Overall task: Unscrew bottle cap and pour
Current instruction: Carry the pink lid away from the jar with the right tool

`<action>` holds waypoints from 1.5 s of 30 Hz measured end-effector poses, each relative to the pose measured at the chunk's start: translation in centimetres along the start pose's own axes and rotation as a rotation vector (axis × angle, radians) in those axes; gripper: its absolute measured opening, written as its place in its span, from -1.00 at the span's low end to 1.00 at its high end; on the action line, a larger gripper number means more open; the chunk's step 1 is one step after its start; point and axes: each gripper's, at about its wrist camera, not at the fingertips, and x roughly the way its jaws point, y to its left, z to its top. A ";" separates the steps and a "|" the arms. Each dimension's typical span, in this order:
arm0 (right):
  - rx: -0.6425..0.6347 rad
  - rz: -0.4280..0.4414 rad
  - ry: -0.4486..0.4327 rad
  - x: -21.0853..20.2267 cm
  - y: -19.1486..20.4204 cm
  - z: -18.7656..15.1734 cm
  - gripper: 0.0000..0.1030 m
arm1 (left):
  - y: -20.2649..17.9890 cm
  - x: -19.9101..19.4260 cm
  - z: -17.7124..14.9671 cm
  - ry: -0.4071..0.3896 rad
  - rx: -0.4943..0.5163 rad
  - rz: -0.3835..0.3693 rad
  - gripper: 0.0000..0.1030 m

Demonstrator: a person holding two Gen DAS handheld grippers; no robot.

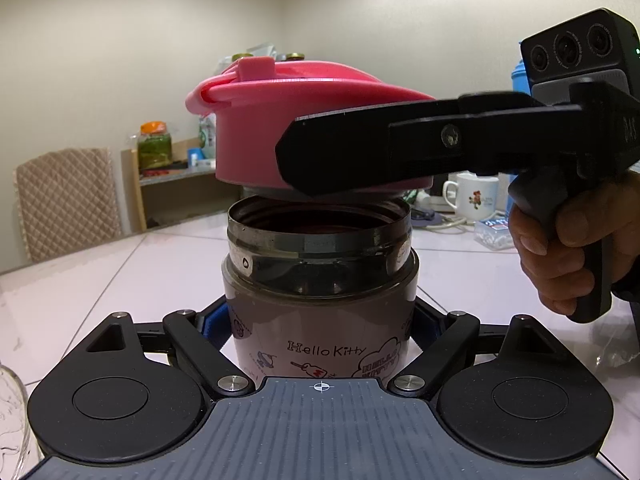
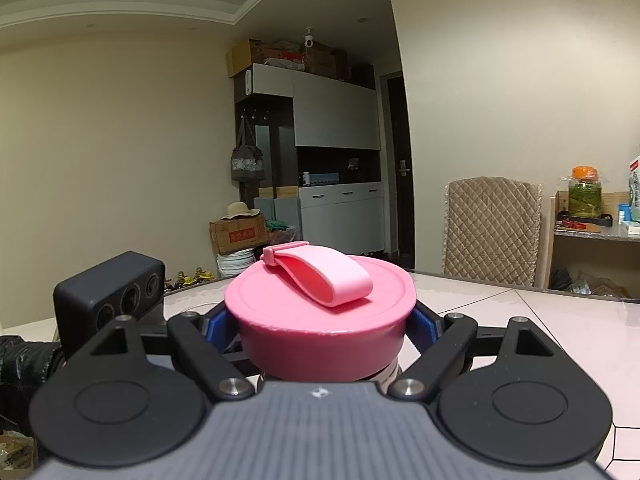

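Bottle (image 1: 320, 320), squat cylinder with pale Hello Kitty print and steel threaded neck, stands upright on glossy white tiled table (image 1: 100, 280), clamped at its body between blue-padded fingers of left gripper (image 1: 320, 332). Cap (image 1: 256, 120), one round pink plastic lid with flat loop strap on top, hangs lifted just above open mouth, apart from rim, pinched by right gripper (image 2: 320, 330), jaws closed on its sides. Behind: one quilted beige chair (image 1: 68, 204), one white mug (image 1: 474, 196), one orange-lidded jar (image 1: 154, 146).

A quilted chair (image 2: 491, 230) stands beside a shelf bearing a green-filled jar (image 2: 585, 192); a white mug (image 1: 474, 196) sits on the table (image 1: 100, 280).
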 end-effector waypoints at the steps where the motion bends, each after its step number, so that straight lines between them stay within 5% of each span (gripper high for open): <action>1: 0.001 -0.004 -0.001 0.0 0.0 0.0 0.65 | 0.0 0.0 0.0 0.000 0.000 0.000 0.74; 21: 0.015 -0.197 -0.040 -2.2 1.1 0.2 0.65 | 0.1 -0.1 0.0 0.006 -0.008 0.038 0.74; 45: 0.116 -0.458 -0.040 -6.7 1.4 -1.9 0.65 | -1.6 -0.3 0.8 0.037 -0.083 0.255 0.74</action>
